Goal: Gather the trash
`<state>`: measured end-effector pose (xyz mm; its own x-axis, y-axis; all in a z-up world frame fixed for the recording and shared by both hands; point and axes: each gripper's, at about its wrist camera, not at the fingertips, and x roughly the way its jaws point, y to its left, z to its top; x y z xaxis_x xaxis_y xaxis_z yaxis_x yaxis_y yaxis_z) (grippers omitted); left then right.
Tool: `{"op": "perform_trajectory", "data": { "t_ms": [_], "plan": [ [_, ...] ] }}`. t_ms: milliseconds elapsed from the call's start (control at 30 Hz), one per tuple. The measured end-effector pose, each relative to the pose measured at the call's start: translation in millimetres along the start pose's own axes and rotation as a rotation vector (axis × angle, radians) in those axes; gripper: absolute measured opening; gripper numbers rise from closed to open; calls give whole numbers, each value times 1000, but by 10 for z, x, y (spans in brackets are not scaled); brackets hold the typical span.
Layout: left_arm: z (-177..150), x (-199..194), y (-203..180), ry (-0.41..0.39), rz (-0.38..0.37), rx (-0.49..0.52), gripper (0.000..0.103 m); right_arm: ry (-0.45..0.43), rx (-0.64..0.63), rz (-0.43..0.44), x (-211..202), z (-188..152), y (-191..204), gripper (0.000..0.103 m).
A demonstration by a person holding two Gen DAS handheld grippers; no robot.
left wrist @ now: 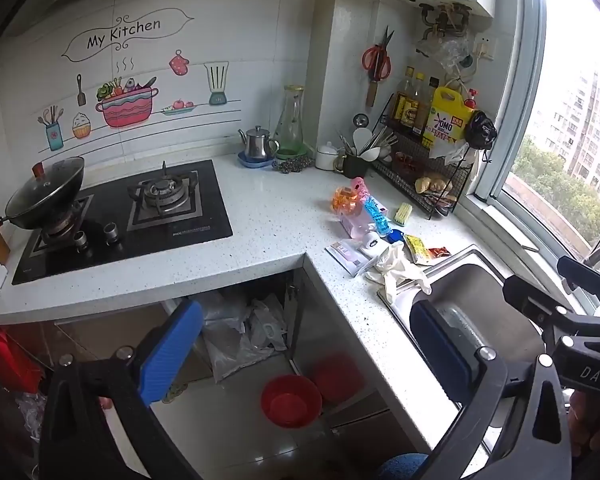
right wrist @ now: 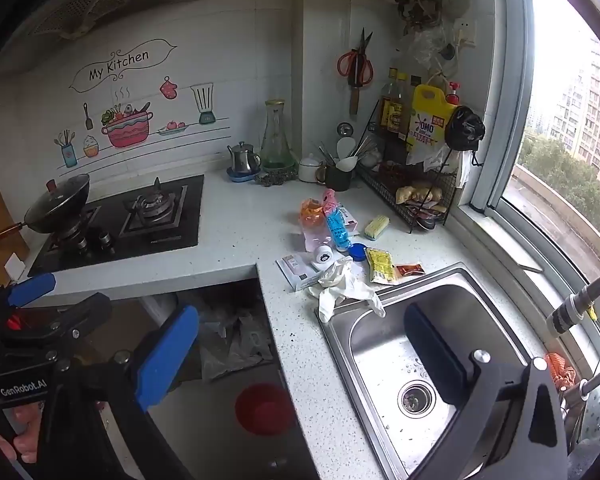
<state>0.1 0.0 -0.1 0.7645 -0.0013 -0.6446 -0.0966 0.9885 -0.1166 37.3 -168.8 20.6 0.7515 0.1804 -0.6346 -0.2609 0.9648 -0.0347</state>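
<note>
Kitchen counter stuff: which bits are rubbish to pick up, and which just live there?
Rubbish to collect: crumpled white glove, yellow sachet, small red sachet, paper packet, pink wrapper.

Just lying about: wok, steel teapot, glass carafe, scissors, yellow detergent jug, scrub brush.

We read "My Kitchen" on the wall sticker (left wrist: 130, 34) above the stove. The yellow detergent jug (left wrist: 446, 118) on the wire rack (left wrist: 440, 184) bears "OMO". In the left wrist view the right gripper's (right wrist: 300, 356) body shows "DAS"; in the right wrist view the left gripper's (left wrist: 304, 344) body shows "GenRobot.AI".
</note>
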Motion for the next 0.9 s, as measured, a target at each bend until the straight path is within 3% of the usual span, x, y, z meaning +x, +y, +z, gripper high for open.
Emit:
{"op": "perform_trajectory", "data": {
  "t_ms": [300,900],
  "plan": [
    [6,-16,-175,-3,11,27,103,-1,-6,5,-15,-16,-17,103],
    [-13,-47,-95,-5,-10,31,103,9,-13,9,-37,-26,8,103]
  ]
}}
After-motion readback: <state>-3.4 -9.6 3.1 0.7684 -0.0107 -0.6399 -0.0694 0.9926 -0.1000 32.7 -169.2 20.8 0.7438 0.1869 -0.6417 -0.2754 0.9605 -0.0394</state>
